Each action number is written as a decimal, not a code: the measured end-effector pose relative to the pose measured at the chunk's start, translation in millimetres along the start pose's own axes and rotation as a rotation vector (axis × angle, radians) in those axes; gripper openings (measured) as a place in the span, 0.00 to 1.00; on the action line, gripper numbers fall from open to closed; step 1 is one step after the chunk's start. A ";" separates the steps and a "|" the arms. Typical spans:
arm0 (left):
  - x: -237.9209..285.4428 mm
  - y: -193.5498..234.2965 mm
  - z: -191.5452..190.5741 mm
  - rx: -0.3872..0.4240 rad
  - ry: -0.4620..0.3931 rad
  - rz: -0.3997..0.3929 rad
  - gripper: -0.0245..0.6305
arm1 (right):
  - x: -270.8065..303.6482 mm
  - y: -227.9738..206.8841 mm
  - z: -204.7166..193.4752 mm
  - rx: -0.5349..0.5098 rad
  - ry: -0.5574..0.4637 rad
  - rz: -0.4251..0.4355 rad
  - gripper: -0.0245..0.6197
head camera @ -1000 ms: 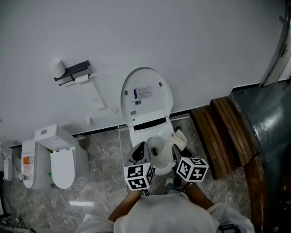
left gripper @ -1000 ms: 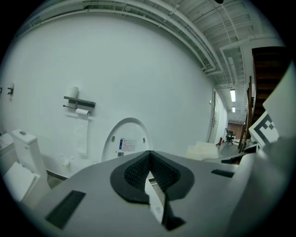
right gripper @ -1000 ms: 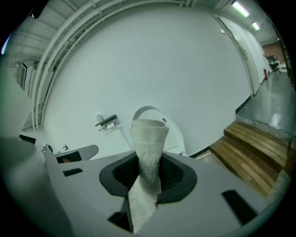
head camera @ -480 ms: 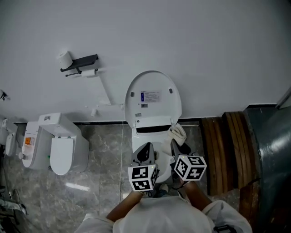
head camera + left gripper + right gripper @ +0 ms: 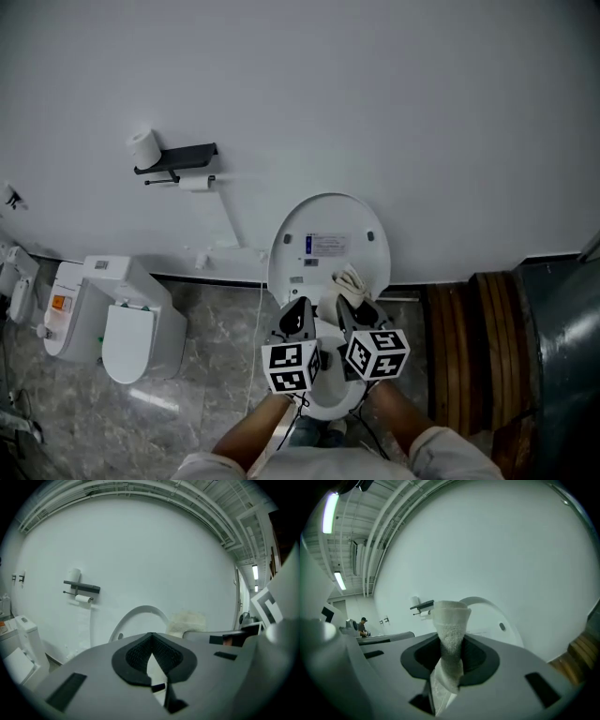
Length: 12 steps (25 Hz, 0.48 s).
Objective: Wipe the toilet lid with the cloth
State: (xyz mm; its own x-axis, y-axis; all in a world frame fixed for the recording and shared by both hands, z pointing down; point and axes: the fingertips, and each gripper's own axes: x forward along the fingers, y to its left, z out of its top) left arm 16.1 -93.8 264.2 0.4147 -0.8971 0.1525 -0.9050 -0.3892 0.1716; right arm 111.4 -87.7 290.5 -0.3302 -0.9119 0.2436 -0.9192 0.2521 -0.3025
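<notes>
Cloth (image 5: 451,620), white and folded, is pinched between the closed jaws of the right hand-held gripper (image 5: 450,656). Its free end stands up in front of the raised toilet lid (image 5: 328,246), which leans upright against the white wall (image 5: 394,84), but I cannot tell whether the cloth touches the lid. The left hand-held gripper (image 5: 151,644) has its jaws fully together with nothing between them and is just beside the right one, above the toilet bowl (image 5: 330,401), while a dark toilet paper holder (image 5: 183,155) hangs on the wall to the left of the lid.
</notes>
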 end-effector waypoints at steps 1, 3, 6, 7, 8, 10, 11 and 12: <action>12.4 8.3 5.5 0.013 -0.010 0.003 0.06 | 16.0 -1.0 4.8 -0.011 -0.009 0.008 0.19; 38.9 25.1 13.2 0.045 -0.032 0.010 0.05 | 50.2 -4.6 13.5 -0.027 -0.026 0.019 0.19; 78.3 49.8 13.8 0.049 -0.050 0.017 0.05 | 104.5 -11.4 18.5 -0.039 -0.035 0.036 0.19; 91.3 57.9 12.4 0.047 -0.055 0.019 0.05 | 123.2 -13.9 18.3 -0.038 -0.034 0.042 0.19; 104.7 65.7 11.2 0.050 -0.062 0.021 0.06 | 141.7 -16.5 18.3 -0.036 -0.035 0.048 0.19; 130.7 79.4 7.1 0.065 -0.075 0.026 0.05 | 175.7 -22.2 18.2 -0.045 -0.038 0.054 0.19; 141.2 85.0 4.6 0.069 -0.075 0.030 0.06 | 190.7 -24.6 17.5 -0.056 -0.035 0.056 0.19; 149.6 90.1 3.0 0.070 -0.075 0.035 0.06 | 204.3 -26.3 16.6 -0.070 -0.028 0.058 0.19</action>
State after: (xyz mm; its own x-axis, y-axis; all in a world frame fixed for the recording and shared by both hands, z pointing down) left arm -3.7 -263.7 299.6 0.3772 -0.9223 0.0839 -0.9242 -0.3690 0.0983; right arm 71.7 -286.0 332.8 -0.3782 -0.9036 0.2011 -0.9117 0.3259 -0.2500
